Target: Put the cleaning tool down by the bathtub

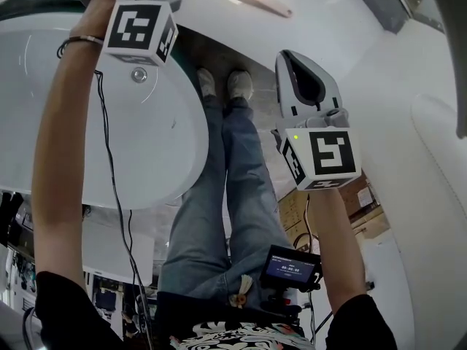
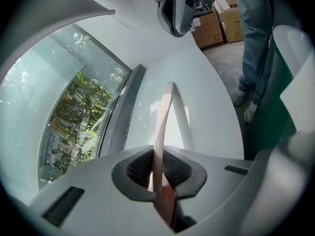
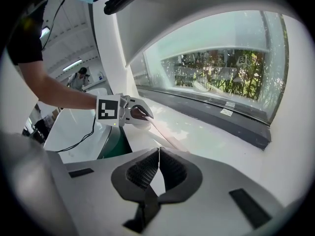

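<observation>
Lengthwise, the cleaning tool point(image 2: 164, 122) (pink) juts straight beyond its hand-held gripper point(image 2: 158, 170).

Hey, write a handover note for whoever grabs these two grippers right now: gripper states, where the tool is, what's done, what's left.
Left gripper: shut on the thin pink cleaning tool, which sticks out over the white ledge beside the bathtub.
Right gripper: shut, nothing between its jaws.
Done: the tool is at the ledge; whether its tip touches can't be told.
Left: lower it onto the ledge, open the left jaws, pull back.
</observation>
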